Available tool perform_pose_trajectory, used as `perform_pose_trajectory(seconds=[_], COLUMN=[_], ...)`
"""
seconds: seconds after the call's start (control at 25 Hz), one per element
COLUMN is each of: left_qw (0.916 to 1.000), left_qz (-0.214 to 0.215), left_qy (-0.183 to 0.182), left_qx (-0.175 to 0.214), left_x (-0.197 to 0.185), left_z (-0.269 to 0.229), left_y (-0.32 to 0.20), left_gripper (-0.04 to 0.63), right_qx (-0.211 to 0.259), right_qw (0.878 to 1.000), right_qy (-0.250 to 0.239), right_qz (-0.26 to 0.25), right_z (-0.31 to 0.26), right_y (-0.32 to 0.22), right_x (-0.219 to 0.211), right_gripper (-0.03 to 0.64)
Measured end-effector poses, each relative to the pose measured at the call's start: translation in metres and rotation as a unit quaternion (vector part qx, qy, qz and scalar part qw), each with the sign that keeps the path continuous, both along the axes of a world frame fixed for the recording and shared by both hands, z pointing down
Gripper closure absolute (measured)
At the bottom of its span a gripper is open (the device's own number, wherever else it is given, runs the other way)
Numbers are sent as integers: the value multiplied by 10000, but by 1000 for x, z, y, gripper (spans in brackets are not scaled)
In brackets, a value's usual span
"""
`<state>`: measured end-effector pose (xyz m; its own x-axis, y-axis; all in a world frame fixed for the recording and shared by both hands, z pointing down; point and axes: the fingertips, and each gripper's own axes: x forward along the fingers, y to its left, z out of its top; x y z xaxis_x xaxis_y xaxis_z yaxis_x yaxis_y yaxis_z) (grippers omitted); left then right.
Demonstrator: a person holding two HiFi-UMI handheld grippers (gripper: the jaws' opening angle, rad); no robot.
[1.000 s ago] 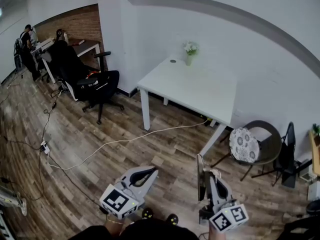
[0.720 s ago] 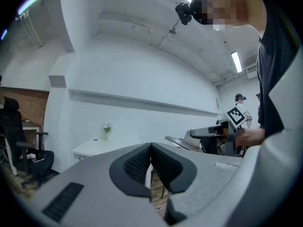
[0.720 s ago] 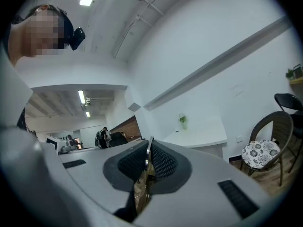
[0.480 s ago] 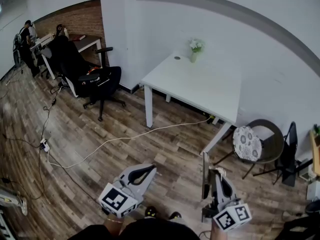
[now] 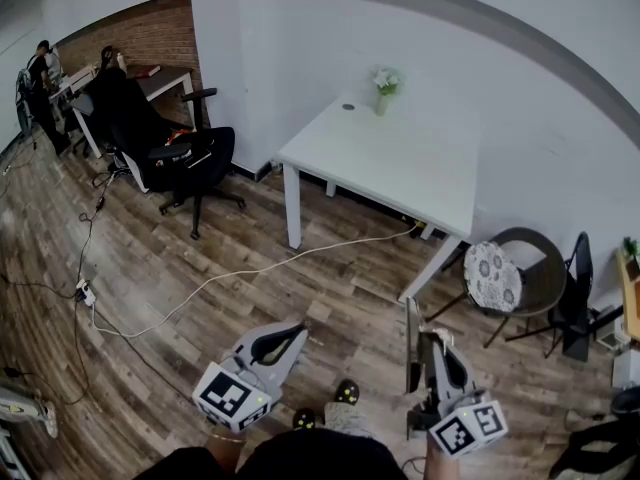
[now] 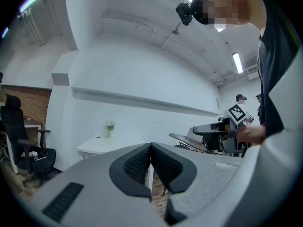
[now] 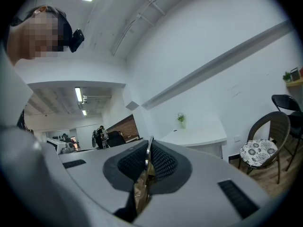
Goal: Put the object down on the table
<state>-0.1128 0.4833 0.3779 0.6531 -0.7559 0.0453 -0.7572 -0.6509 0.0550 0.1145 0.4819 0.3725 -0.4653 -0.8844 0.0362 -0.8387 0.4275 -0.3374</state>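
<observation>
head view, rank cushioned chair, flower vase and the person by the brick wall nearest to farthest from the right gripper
1. cushioned chair, right of the right gripper
2. flower vase, far end of the white table
3. person, far left by the brick wall

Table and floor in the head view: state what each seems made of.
Table: probably painted or laminated board, matte white; the top is uniform, without grain. Floor: wood or wood-look laminate, slight sheen; brown planks with grain streaks.
</observation>
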Motion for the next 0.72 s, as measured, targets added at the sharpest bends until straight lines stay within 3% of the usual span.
perform_pose_trajectory(seconds=[0.32, 0.72], left_qw=[9995, 9990], left_qz=[-177, -247], left_qy=[-106, -362], left_qx=[-237, 7], left_x=[-4, 11], left_z=[3, 7], left_y=[-30, -108], left_gripper=[595, 595], right_qx=[25, 20], right_qw=[9999, 9992], right_qy=[-149, -352], right_qz=[-77, -209], right_z=[2, 11], right_y=[-45, -133], right_x=[2, 15], right_gripper=[601, 601])
